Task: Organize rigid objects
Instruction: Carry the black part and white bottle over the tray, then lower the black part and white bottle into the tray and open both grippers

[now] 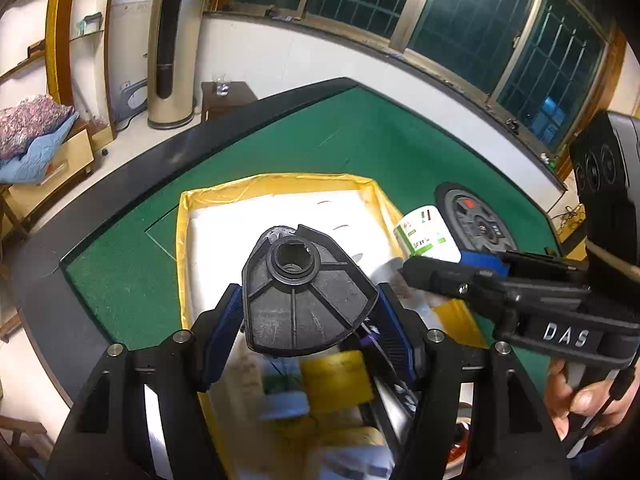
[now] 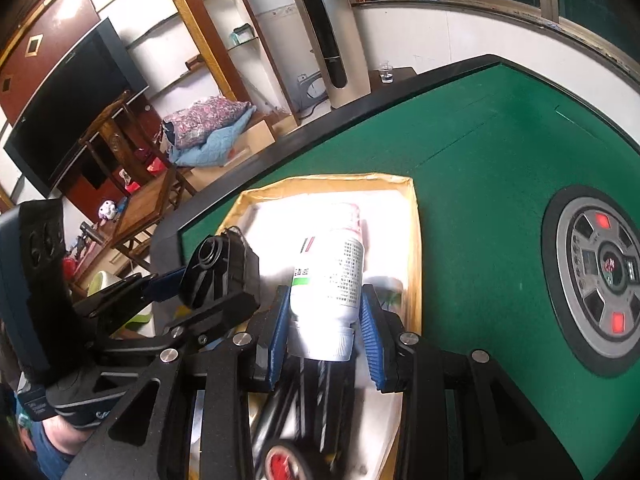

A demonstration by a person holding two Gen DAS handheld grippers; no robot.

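Green felt covers the counter, which has a black rim and a round grey control dial set into its middle. On the left half sits a shallow tray with yellow taped walls and a white lining.

Left tool: its blue-padded fingers pinch a black plastic wedge-shaped part by its two slanted sides. The part hangs above the tray, its wide curved edge toward the tool and its narrow end away. A round threaded socket near that narrow end opens upward, toward the camera. Its long axis runs from the tool out toward the tray's far wall.

Right tool: its fingers press on a white pill bottle low on its body, near the cap. The cap end faces back into the tool, and the base points away over the tray. Its long axis lies along the fingers.

Near the tray's close end lie blurred items, among them a roll with a red centre.

Risks, as a judgement: the two tools hang close together over one tray and could knock each other. The bottle is smooth and gripped near one end, so it may pivot or slip. The wedge's slanted sides could let it squeeze out of the pads.
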